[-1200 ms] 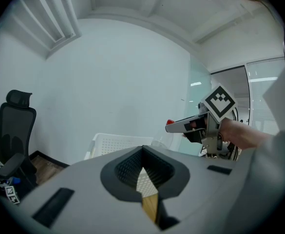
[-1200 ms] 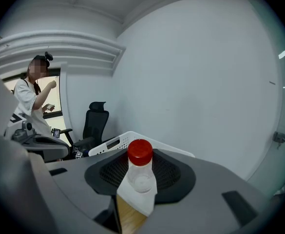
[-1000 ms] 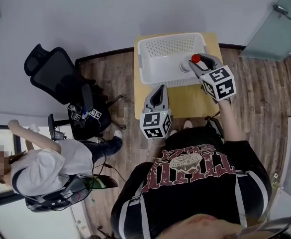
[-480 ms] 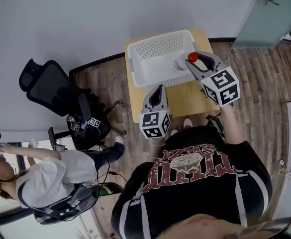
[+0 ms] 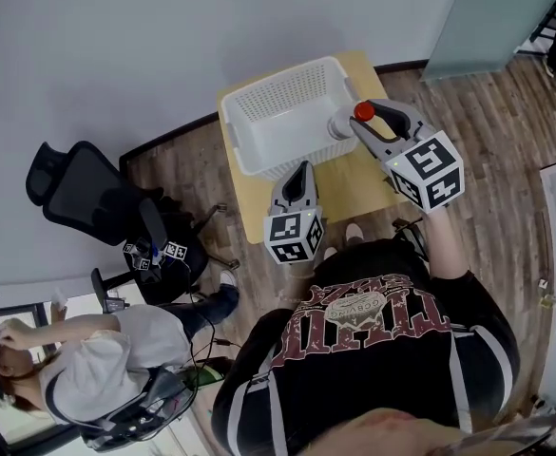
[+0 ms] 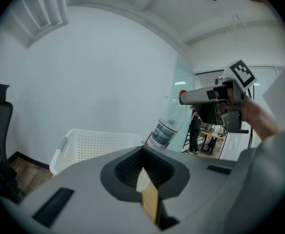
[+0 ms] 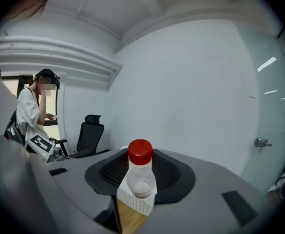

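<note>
My right gripper [image 5: 373,126] is shut on a clear plastic bottle [image 7: 141,177] with a red cap [image 5: 363,111], held in the air at the right rim of a white perforated basket [image 5: 282,112]. The left gripper view shows that bottle [image 6: 167,126] hanging label-down under the right gripper [image 6: 205,96], beside the basket [image 6: 91,143]. My left gripper [image 5: 299,171] is shut with nothing in it, pointing at the basket's near wall above the small wooden table [image 5: 354,174]. In its own view the left gripper [image 6: 144,179] shows only a thin sliver of basket and table between its jaws.
A black office chair [image 5: 78,193] stands to the left of the table. Another person [image 5: 87,369] in white stands at the lower left, also seen in the right gripper view as a person [image 7: 32,111]. A glass door [image 5: 487,8] is at the far right.
My right gripper has lifted the bottle up and out toward the basket's right rim, so the bottle now shows in the left gripper view. The left gripper has hardly moved.
</note>
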A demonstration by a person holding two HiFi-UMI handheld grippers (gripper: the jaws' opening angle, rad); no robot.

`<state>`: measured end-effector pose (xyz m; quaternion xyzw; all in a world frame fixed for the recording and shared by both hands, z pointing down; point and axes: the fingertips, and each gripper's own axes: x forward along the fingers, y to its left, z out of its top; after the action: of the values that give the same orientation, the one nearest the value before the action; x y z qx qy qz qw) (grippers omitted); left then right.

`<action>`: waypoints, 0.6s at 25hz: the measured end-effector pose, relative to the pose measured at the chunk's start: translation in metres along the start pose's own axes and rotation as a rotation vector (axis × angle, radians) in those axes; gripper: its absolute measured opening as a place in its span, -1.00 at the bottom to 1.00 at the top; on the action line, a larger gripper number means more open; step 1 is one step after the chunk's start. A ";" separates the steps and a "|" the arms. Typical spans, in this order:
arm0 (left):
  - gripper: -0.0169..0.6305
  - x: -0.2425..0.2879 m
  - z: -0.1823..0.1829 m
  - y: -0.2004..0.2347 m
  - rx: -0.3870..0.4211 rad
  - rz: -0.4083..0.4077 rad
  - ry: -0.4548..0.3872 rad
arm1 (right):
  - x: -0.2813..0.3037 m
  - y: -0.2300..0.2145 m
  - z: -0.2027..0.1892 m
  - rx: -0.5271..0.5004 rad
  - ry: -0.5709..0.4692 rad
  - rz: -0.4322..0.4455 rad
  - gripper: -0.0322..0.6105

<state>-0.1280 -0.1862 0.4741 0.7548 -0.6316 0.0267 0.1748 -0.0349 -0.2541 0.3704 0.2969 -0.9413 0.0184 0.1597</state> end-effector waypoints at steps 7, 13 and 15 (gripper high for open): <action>-0.85 0.012 -0.002 -0.014 0.010 -0.058 0.020 | -0.020 -0.001 -0.004 0.007 0.006 -0.026 -0.40; -0.85 0.018 -0.005 -0.026 0.015 -0.088 0.038 | -0.037 -0.002 -0.008 0.034 -0.001 -0.028 -0.41; -0.85 0.019 -0.006 -0.027 0.016 -0.090 0.042 | -0.038 -0.002 -0.009 0.031 0.007 -0.031 -0.41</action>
<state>-0.0975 -0.1981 0.4786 0.7832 -0.5928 0.0395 0.1831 -0.0016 -0.2329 0.3673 0.3138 -0.9356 0.0317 0.1587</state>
